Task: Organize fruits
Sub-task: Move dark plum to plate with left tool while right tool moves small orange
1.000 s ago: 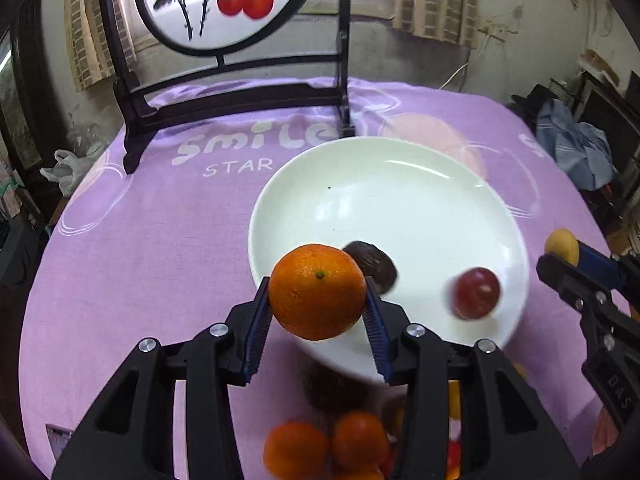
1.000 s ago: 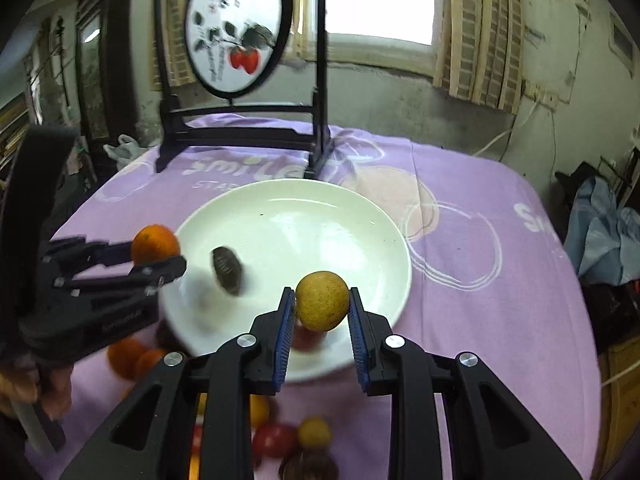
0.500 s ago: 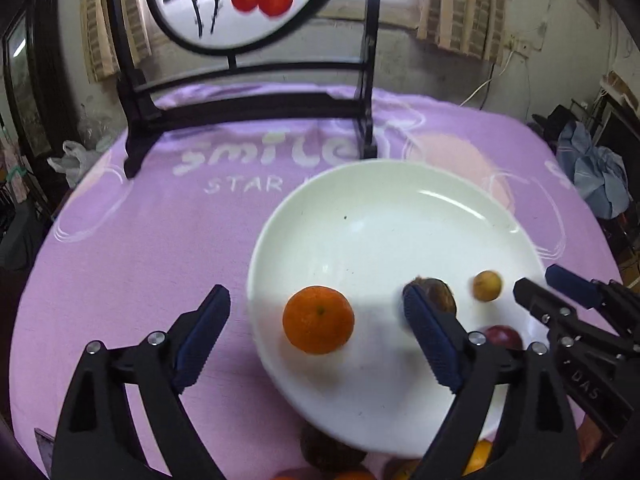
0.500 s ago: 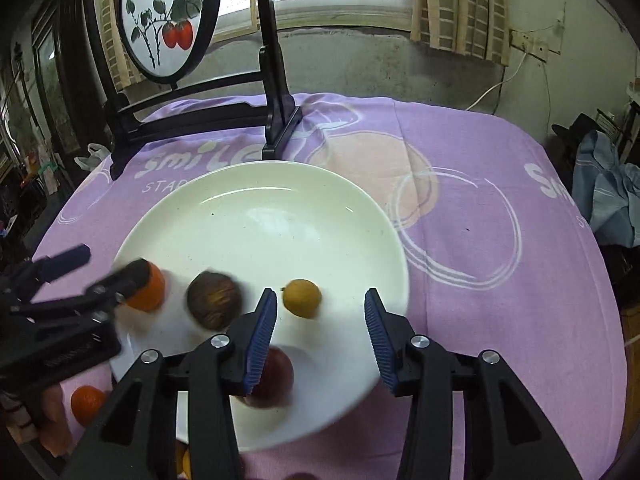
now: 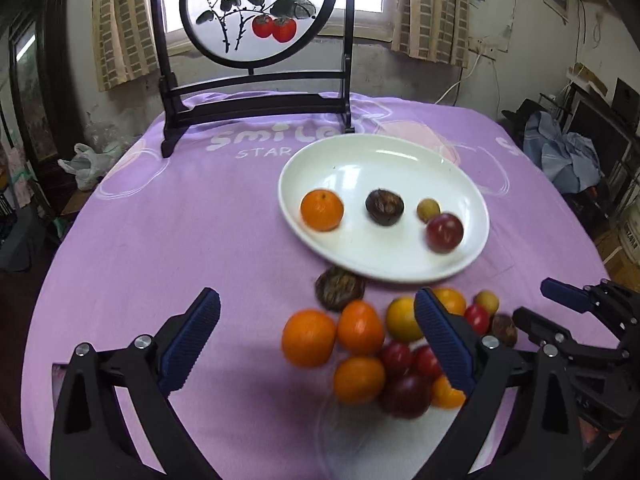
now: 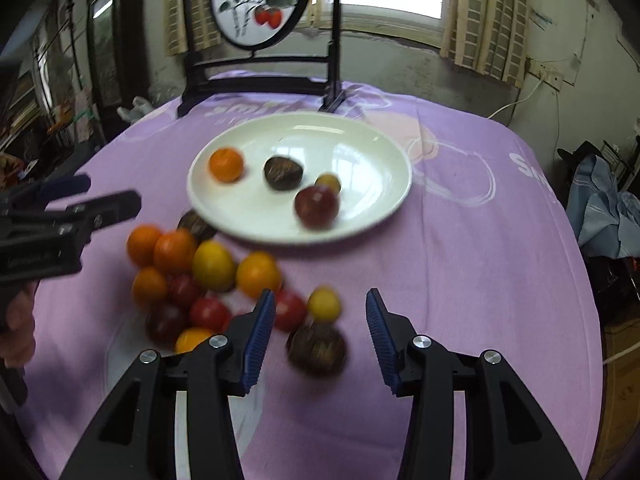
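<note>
- The left gripper (image 5: 316, 344) hangs with its jaws spread wide and nothing between them, above the near pile of fruit (image 5: 384, 348) on the purple cloth (image 5: 160, 240).
- The right gripper (image 6: 320, 332) is likewise released and empty, over the pile's right end.
- The white plate (image 5: 400, 168), just beyond the pile, holds an orange (image 5: 322, 209) at left, then a dark brown fruit (image 5: 384, 207), a small yellow fruit (image 5: 428, 209) and a red fruit (image 5: 444, 233).

Purple-clothed table (image 5: 160, 240) under my cameras.
On it I see a white plate (image 5: 352, 164), a loose fruit pile (image 5: 360, 344) just beside the plate's near rim, and a black-framed screen (image 5: 256, 104) at the far edge.
</note>
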`<state>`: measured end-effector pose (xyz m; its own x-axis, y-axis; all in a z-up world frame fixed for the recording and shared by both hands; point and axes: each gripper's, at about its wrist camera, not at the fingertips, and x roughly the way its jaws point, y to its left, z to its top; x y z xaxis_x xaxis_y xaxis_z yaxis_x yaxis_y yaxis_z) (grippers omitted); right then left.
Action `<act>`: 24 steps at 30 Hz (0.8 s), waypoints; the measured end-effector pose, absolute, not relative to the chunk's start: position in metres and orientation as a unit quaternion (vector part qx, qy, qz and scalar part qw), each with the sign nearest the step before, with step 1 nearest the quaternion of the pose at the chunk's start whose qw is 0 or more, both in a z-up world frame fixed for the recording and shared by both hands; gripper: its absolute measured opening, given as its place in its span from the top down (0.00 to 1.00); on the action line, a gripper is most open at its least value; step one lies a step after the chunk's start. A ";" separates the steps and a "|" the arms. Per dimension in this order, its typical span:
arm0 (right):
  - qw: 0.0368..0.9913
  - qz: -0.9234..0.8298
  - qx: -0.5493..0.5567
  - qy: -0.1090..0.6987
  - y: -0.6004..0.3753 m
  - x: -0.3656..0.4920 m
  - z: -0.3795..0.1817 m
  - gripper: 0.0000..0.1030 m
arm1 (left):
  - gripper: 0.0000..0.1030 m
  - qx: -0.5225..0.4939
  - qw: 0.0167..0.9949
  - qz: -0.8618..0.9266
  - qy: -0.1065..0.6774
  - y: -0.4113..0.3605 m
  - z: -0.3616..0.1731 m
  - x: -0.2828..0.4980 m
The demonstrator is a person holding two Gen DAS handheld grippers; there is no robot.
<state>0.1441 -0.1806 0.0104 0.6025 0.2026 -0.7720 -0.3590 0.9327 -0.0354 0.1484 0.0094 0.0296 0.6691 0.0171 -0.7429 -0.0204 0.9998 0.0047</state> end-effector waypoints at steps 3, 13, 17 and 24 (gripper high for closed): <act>0.881 0.172 -0.091 0.431 -0.174 0.123 -0.002 0.54 | 0.07 -0.018 0.910 0.004 0.415 0.014 0.019 0.132; 0.854 0.191 -0.131 0.466 -0.133 0.096 -0.041 0.54 | 0.07 -0.032 0.909 0.014 0.415 0.039 -0.007 0.129; 0.856 0.188 -0.130 0.464 -0.121 0.107 -0.041 0.54 | 0.07 -0.044 0.913 0.022 0.406 0.050 -0.003 0.130; 0.864 0.180 -0.132 0.452 -0.110 0.114 -0.040 0.65 | 0.07 -0.054 0.908 0.006 0.416 0.049 -0.006 0.131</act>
<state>0.1142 -0.1100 -0.0402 0.5266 0.1921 -0.8281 -0.4302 0.9004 -0.0647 0.1311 0.0492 -0.0055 0.6544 -0.0335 -0.7554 -0.0562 0.9941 -0.0927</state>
